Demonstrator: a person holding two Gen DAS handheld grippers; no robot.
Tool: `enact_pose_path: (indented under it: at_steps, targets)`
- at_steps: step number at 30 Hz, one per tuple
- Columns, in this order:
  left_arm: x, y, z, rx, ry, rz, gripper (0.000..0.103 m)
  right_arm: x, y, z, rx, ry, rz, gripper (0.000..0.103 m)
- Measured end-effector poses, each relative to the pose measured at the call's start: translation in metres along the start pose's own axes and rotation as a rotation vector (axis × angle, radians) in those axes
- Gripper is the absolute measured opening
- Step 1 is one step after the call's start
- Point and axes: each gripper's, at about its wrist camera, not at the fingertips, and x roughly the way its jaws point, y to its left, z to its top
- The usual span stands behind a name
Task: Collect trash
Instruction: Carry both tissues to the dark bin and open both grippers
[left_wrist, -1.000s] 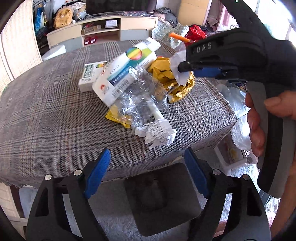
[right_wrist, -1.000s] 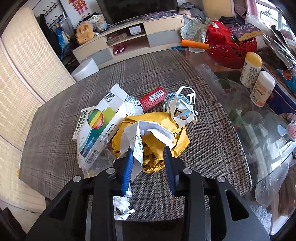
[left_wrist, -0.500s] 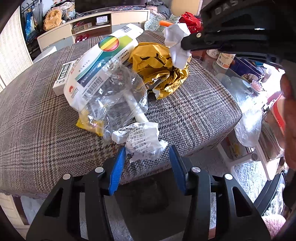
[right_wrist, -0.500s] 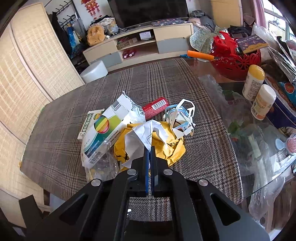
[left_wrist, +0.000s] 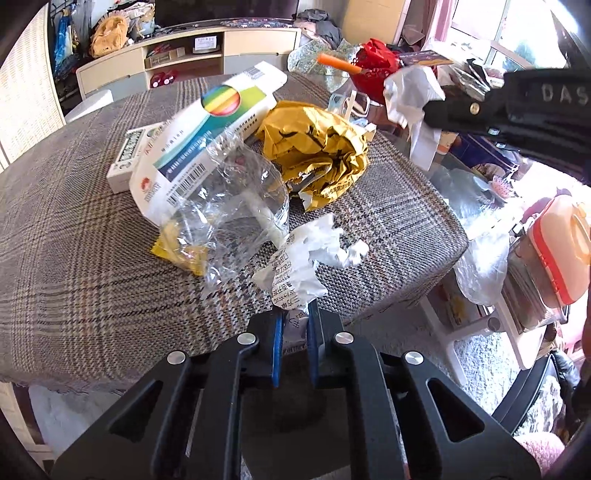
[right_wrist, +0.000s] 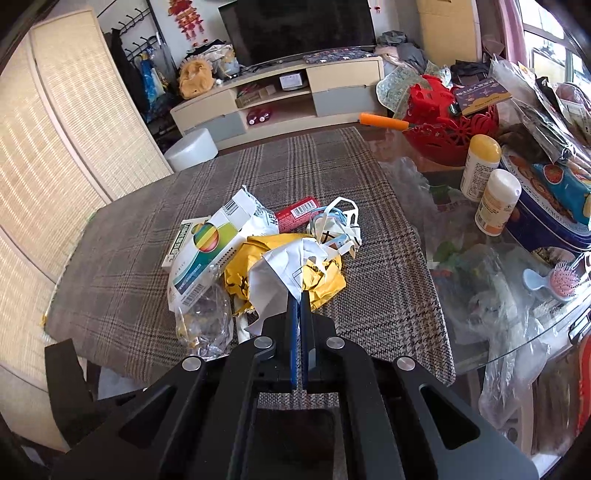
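The left gripper (left_wrist: 294, 315) stands at the near edge of the desk (left_wrist: 74, 266), and its jaws are closing on a crumpled receipt (left_wrist: 295, 266) with printed characters too small to read. The lower corner of this receipt is between the blue pads (left_wrist: 277, 341); the rest lies crumpled on the checked cloth, stretching away and to the right.

The right gripper (right_wrist: 297, 299) has its jaws pressed together, pinching a white paper (right_wrist: 280, 273). In the right view this paper fans out above the pads and covers part of the yellow bag (right_wrist: 325, 280). Only the left view shows that the paper is lifted clear of the desk, hanging from the right gripper (left_wrist: 430, 110), whose body shows the letters "DAS".

The left view also shows a clear wrapper (left_wrist: 236, 199) lying over the white box (left_wrist: 207, 144) with a rainbow circle and barcodes; its long axis runs from near left to far right. The right view alone shows a red packet (right_wrist: 297, 214) with a barcode behind the pile, a tangle of white straps (right_wrist: 340, 229), and two bottles (right_wrist: 496, 203) on the glass part at the right.
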Motion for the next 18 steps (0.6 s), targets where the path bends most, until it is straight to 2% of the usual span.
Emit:
enact_pose_path:
  at_steps: [6, 12, 15, 18]
  targets:
    - [-0.042, -0.009, -0.016, 0.028, -0.057, 0.012, 0.009, -0.025, 0.011, -0.025, -0.009, -0.007, -0.005, 0.003]
    - [-0.068, -0.018, -0.050, 0.082, -0.064, 0.058, 0.009, -0.050, 0.022, -0.066, -0.023, -0.008, -0.011, 0.003]
    - [-0.073, -0.013, -0.076, 0.040, -0.059, 0.017, 0.010, -0.055, 0.027, -0.093, -0.032, 0.010, -0.003, 0.003]
    - [-0.066, -0.008, -0.102, 0.006, -0.014, 0.012, 0.010, -0.053, 0.027, -0.123, -0.033, 0.033, 0.008, 0.003]
